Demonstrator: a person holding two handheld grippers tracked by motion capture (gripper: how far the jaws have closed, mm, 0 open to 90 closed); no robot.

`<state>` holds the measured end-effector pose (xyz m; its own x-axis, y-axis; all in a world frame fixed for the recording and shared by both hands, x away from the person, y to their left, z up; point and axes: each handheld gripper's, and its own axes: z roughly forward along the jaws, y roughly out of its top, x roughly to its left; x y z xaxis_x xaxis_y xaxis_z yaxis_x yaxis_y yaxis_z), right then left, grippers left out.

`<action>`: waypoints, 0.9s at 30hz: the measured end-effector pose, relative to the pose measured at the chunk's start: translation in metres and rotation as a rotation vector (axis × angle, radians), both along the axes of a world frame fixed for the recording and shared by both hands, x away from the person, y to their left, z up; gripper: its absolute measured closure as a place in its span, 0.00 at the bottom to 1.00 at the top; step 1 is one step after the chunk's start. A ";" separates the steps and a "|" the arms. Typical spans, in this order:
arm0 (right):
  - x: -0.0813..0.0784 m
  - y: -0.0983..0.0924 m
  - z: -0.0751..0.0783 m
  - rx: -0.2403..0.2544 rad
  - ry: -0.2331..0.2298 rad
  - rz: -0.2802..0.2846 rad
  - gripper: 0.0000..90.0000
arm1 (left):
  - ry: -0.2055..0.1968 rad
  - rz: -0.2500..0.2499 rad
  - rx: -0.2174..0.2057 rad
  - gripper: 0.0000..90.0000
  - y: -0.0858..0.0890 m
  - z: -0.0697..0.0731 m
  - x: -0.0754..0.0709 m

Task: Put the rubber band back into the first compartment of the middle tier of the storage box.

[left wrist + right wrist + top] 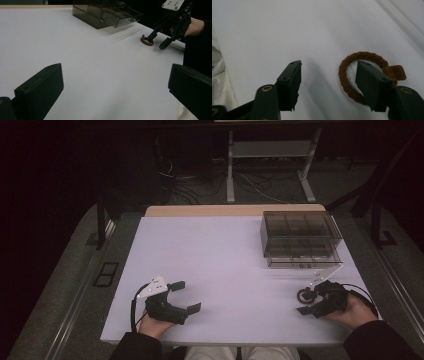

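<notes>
White tabletop (225,265), largely bare. At left, the left gripper (186,296) rests near the front edge, jaws wide, holding nothing. Far right stands a smoky clear drawer box (300,237), its lower drawer pulled partly out. Just in front of it, a brown braided ring (348,75) with a small tag lies flat on the table. The right gripper (329,77) sits over it, jaws wide: one tip inside the loop, the other outside. Risk: closing could pinch one strand only, so the limp ring may slip or drag.
</notes>
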<state>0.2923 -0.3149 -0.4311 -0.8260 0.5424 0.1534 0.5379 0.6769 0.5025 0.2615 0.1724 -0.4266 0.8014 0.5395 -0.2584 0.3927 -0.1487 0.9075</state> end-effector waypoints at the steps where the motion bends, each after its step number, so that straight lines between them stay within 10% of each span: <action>1: 0.000 0.000 0.000 -0.004 -0.002 0.000 0.46 | -0.001 -0.001 0.001 0.00 0.000 0.000 0.000; 27: 0.003 -0.005 -0.001 -0.029 -0.015 -0.040 0.93 | -0.004 0.001 0.004 0.00 0.001 0.000 0.000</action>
<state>0.2951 -0.3196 -0.4318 -0.8053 0.5795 0.1252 0.5578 0.6693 0.4908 0.2617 0.1737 -0.4266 0.8016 0.5415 -0.2533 0.3894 -0.1515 0.9085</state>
